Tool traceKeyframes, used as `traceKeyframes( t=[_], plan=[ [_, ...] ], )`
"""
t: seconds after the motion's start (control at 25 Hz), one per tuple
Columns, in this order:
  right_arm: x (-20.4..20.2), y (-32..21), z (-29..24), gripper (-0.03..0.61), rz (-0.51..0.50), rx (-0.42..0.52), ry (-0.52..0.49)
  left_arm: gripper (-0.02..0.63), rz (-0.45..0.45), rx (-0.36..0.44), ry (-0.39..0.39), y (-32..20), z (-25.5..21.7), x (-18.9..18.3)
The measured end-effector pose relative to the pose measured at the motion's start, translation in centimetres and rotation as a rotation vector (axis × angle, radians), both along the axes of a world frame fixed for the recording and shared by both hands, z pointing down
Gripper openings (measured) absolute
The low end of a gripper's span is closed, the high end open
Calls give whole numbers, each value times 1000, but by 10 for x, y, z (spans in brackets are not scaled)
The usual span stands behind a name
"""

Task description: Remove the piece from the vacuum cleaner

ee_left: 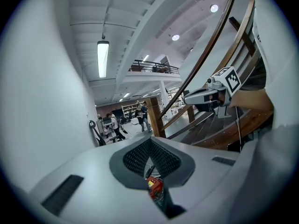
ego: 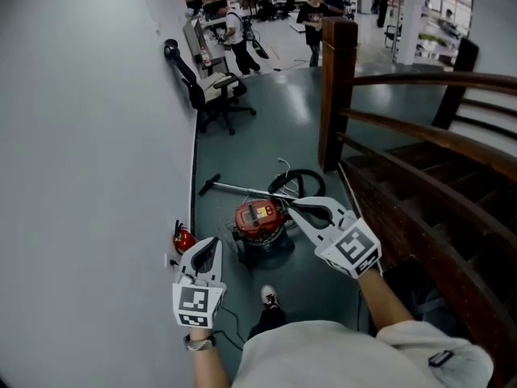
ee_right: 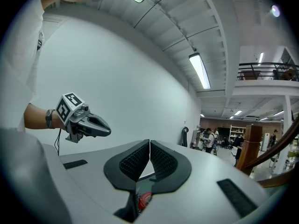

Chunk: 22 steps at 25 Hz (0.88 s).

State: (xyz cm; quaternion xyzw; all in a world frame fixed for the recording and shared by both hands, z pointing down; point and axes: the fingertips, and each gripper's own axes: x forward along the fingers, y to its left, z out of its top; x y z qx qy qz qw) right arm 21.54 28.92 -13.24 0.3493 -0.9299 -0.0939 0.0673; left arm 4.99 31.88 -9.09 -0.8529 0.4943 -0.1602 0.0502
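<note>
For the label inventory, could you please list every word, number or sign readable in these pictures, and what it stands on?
No text is readable in any view.
Vacuum cleaner, top label: too small and blurred to read.
Left claw cube, right claw cube: black-and-white marker patterns only, no letters.

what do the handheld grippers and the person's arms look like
The left claw and right claw are light grey shells with dark ribbed pads, each carrying a white cube of black square markers. A wristband sits on the left wrist; the shirt is pale, short-sleeved.
</note>
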Motion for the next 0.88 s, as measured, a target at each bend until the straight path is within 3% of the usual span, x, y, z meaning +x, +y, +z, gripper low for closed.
traceKeyframes(
  t=[0.32,0.52,0.72,0.88],
  plan=[
    [-18,-59,-12,29,-11,33,11,0,16,22,17,-67,-13,-21],
    [-26,-87,-8,29,-10,-24,5,0,28,20,15,-97,-14,-29],
    [-35,-107,-2,29,5,4,74,0,28,13,36,-118,-11,-42],
    [-39,-125,-20,29,39,41,35,0,32,7,36,-133,-10,-52]
  ],
)
